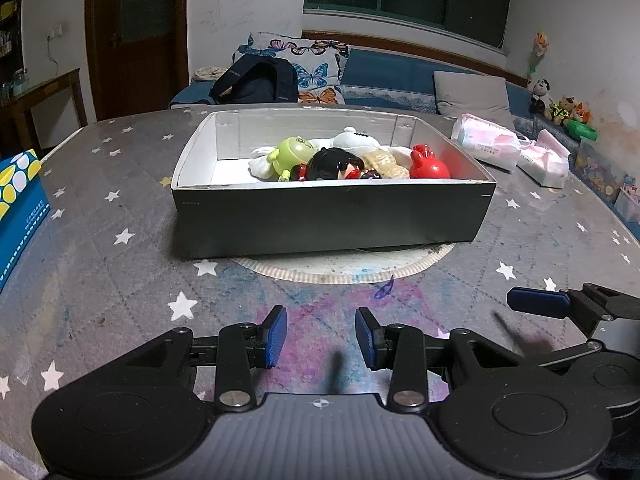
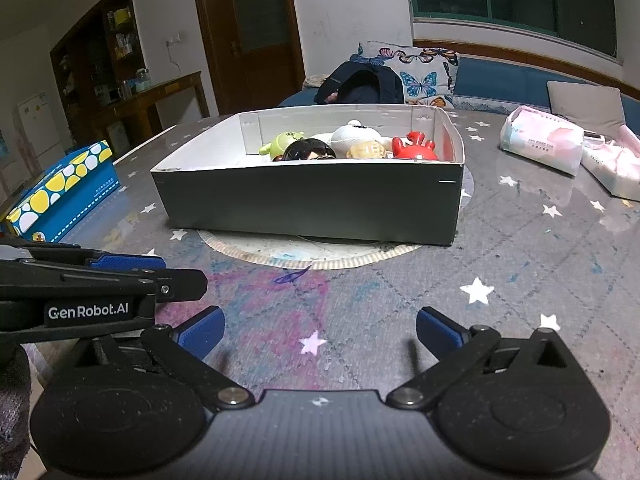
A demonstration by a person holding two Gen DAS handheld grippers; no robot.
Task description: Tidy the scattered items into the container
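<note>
A dark grey open box (image 1: 332,216) with white inner walls stands on the table; it also shows in the right wrist view (image 2: 312,204). Inside lie a green toy (image 1: 290,154), a black-haired doll head (image 1: 334,164), a white plush (image 1: 354,138), a beige toy (image 1: 386,164) and a red toy (image 1: 428,164). My left gripper (image 1: 321,334) is open and empty, low over the tablecloth in front of the box. My right gripper (image 2: 320,330) is open wide and empty, beside it on the right. Each gripper shows at the edge of the other's view.
A blue box with yellow and white spots (image 2: 60,192) stands at the left. Two pink-white tissue packs (image 1: 486,142) (image 1: 544,158) lie at the right. A round mat (image 1: 344,264) lies under the box. A sofa with cushions and a dark backpack (image 1: 256,82) stands behind the table.
</note>
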